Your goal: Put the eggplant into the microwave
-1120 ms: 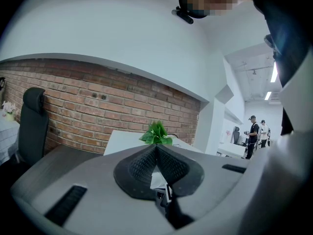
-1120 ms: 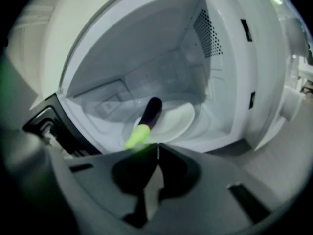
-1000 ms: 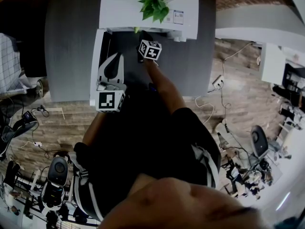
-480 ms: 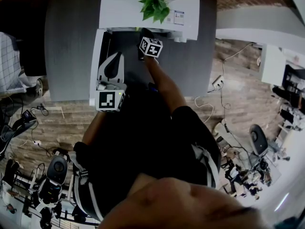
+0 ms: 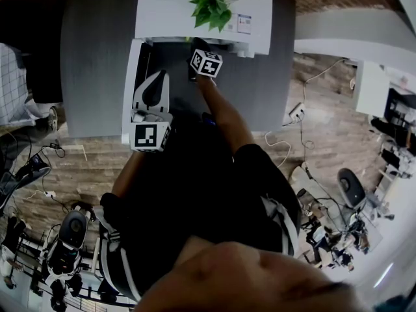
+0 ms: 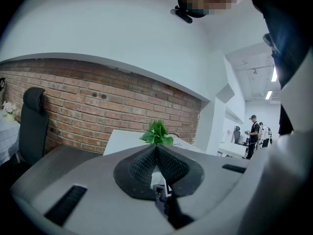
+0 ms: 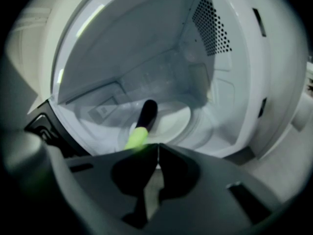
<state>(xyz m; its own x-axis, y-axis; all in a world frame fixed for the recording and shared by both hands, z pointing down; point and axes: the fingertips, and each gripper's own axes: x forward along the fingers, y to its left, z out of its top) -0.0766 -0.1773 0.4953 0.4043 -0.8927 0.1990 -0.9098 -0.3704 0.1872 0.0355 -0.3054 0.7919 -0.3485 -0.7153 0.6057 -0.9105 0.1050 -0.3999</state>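
The eggplant, dark with a bright green stem end, lies on the round turntable inside the white microwave. My right gripper is shut at the cavity mouth. The stem end lies just beyond its tips, to their left, and nothing shows between the jaws. In the head view the right gripper reaches into the microwave from the front. My left gripper hovers by the open door, shut and empty, and in its own view the left gripper points level toward the microwave.
A green plant stands on top of the microwave, and the plant also shows above the left jaws. The microwave sits on a grey table. A black chair and a brick wall lie beyond. People stand far right.
My right gripper has edged slightly toward the microwave. The left gripper has stayed where it was.
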